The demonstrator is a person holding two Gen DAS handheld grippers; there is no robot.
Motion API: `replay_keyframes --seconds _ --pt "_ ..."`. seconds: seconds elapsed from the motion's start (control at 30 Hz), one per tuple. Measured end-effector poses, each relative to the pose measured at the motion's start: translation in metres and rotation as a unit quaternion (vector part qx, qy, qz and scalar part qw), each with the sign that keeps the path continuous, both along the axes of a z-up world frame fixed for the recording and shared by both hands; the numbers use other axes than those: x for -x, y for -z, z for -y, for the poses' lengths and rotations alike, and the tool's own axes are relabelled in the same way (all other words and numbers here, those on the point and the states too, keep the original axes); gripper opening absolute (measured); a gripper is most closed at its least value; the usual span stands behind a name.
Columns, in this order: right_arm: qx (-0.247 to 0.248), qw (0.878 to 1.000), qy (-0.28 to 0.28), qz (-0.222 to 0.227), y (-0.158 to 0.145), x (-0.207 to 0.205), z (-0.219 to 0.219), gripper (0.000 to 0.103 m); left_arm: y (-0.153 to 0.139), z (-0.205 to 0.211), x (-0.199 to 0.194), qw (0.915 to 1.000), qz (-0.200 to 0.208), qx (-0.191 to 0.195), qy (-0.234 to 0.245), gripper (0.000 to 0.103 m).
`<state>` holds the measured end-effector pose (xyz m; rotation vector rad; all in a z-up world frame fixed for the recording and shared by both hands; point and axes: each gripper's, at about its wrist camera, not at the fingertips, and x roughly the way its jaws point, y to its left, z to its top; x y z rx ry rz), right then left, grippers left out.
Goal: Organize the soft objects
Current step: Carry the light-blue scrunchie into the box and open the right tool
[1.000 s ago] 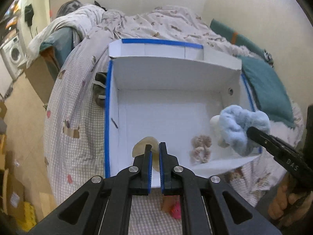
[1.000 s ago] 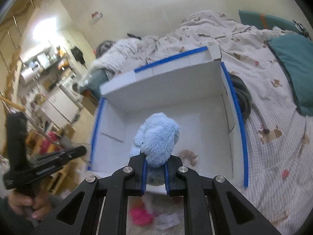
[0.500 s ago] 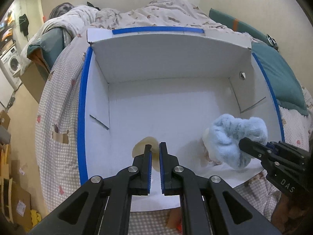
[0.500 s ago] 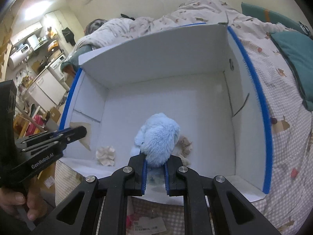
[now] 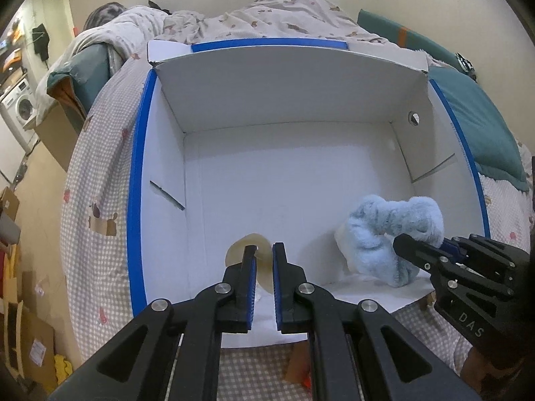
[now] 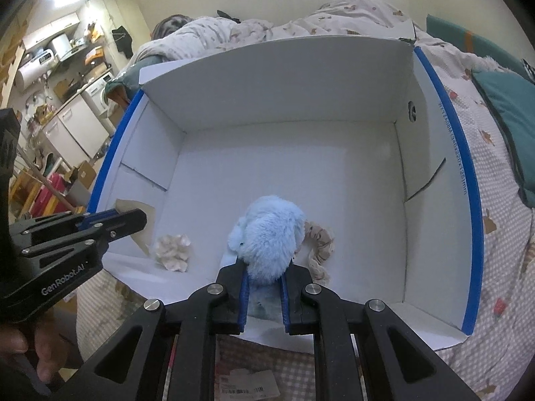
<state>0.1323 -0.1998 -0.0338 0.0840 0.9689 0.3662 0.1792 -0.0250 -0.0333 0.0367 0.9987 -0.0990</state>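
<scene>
A white box with blue-taped rims [image 5: 135,180] [image 6: 468,200] lies open on the bed. My right gripper [image 6: 264,270] is shut on a fluffy light-blue scrunchie [image 6: 267,234] [image 5: 388,234] just above the box floor near the front. My left gripper [image 5: 264,250] is nearly closed with a narrow gap, and a cream scrunchie [image 5: 249,250] shows between its tips; I cannot tell if it is gripped. In the right wrist view the left gripper [image 6: 133,217] hangs over the box's front left, above a cream ruffled scrunchie [image 6: 172,250]. A beige patterned scrunchie [image 6: 319,244] lies beside the blue one.
The box sits on a checked bedspread [image 5: 97,200]. Teal pillows [image 5: 478,127] lie to the right, a rumpled duvet [image 5: 234,20] behind. Cardboard and a washing machine [image 5: 20,110] stand on the floor at left. A paper label [image 6: 247,387] lies below the box's front edge.
Both grippers have moved forward and down over the box, which now fills the views. The blue scrunchie has come lower into the box's front right area, still held.
</scene>
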Motion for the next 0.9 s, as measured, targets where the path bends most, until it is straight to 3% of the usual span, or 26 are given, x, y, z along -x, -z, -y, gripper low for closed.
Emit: replay_keyframes --seconds 0.43,0.47,0.53,0.6,0.7,0.8,0.83,0.9 --pt "0.008 1.000 0.005 -0.005 0.0021 -0.0034 -0.0021 0.017 0.0007 0.0024 0.0011 0.9999 -0.006 -0.007 0.007 0.020" --pt "0.007 1.000 0.006 -0.006 0.0022 -0.0039 -0.0020 0.018 0.0011 0.0023 0.0012 0.9999 -0.007 -0.008 0.006 0.023" --pt "0.008 1.000 0.008 -0.007 0.0026 -0.0048 -0.0022 0.018 0.0021 0.0017 0.0018 0.9999 -0.009 -0.010 0.003 0.042" --pt "0.009 1.000 0.009 -0.008 0.0029 -0.0057 -0.0028 0.019 0.0000 0.0007 0.0034 1.0000 -0.002 -0.007 -0.001 0.050" --pt "0.014 1.000 0.010 -0.008 0.0034 -0.0062 -0.0037 0.024 -0.0044 -0.0004 0.0037 0.9999 0.010 -0.007 -0.005 0.054" --pt "0.016 1.000 0.016 -0.008 0.0038 -0.0067 -0.0034 0.038 -0.0042 -0.0020 0.0021 0.9997 0.012 -0.018 -0.014 0.058" --pt "0.014 1.000 0.018 -0.007 0.0038 -0.0067 -0.0024 0.055 -0.0036 -0.0030 0.0019 0.9996 0.011 -0.019 -0.017 0.058" --pt "0.013 0.999 0.029 0.001 0.0020 -0.0065 0.0006 0.074 -0.0028 -0.0044 0.0009 0.9996 0.009 -0.019 -0.020 0.058"
